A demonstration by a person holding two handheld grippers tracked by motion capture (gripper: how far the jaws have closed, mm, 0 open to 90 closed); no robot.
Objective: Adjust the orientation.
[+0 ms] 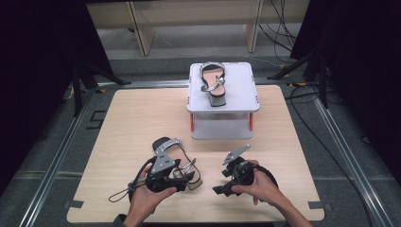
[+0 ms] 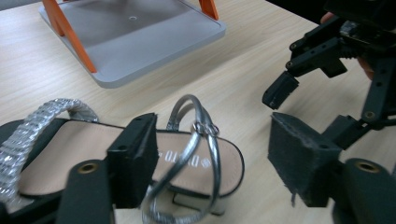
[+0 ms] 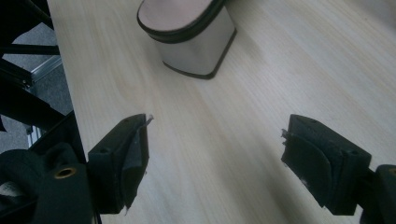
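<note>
A black sandal [image 1: 172, 156] with silver straps and a block heel lies on the wooden table, toe end toward the back. My left gripper [image 1: 187, 178] is low over its heel end. In the left gripper view the jaws [image 2: 217, 158] stand wide apart with the sandal's [image 2: 60, 154] looped silver strap between them, and neither pad presses on it. My right gripper [image 1: 221, 181] is just right of the sandal, pointing at it. Its jaws [image 3: 219, 158] are open over bare table, with the sandal's heel [image 3: 191, 42] ahead. A matching sandal [image 1: 215, 82] lies on a white stand [image 1: 241, 101].
The stand has a lower shelf [image 2: 140, 42] and orange posts, and sits at the back middle of the table [image 1: 123, 123]. Black tripod legs [image 1: 82, 80] and cables [image 1: 302, 94] flank the table. A pale wooden bench [image 1: 142, 28] stands behind it.
</note>
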